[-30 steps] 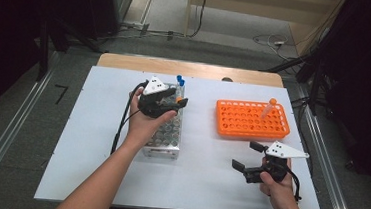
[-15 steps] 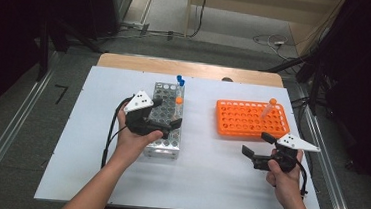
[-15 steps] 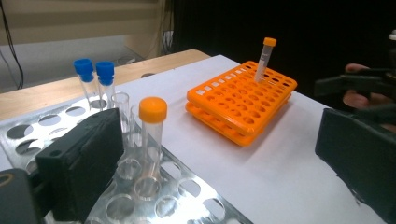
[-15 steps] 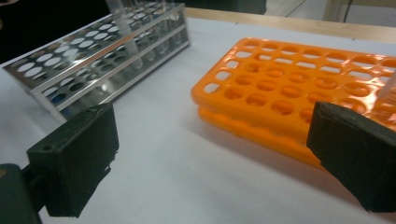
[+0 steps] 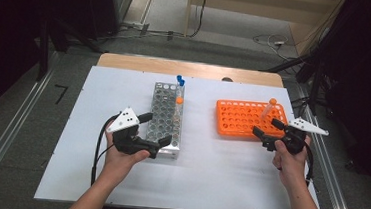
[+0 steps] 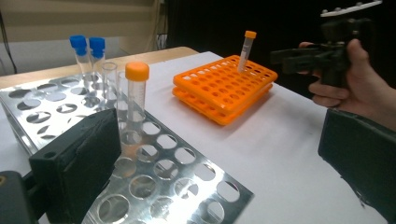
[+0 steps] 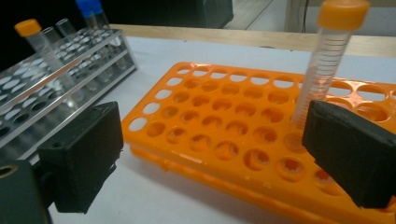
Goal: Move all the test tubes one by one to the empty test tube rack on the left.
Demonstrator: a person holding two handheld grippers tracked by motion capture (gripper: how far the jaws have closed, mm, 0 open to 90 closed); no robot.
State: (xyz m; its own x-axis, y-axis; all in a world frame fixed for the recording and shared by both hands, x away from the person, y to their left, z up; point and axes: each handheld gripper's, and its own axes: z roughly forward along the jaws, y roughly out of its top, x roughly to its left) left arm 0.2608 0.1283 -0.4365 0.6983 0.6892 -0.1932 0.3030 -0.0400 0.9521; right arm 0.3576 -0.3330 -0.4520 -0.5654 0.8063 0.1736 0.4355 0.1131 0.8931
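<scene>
Here we hold the left gripper (image 5: 154,130) spread wide at the metal rack's (image 5: 165,114) near end; our right gripper (image 5: 268,129), jaws just narrowing around nothing, sits beside the orange rack's (image 5: 242,120) right edge, where the orange-capped tube (image 5: 269,109) stands.

Lab, tube racks (image 5: 167,114), bench (image 5: 71,125), cables

The tube rack (image 5: 250,118) is orange, its tube's cap (image 5: 273,101) orange too. The metal rack (image 5: 165,118) is silver. The desk (image 5: 207,181) is white.

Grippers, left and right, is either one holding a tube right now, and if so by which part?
Neither. The left gripper stands open by the metal rack; the right gripper is open beside the orange rack, its jaws just closing slightly on nothing.
</scene>
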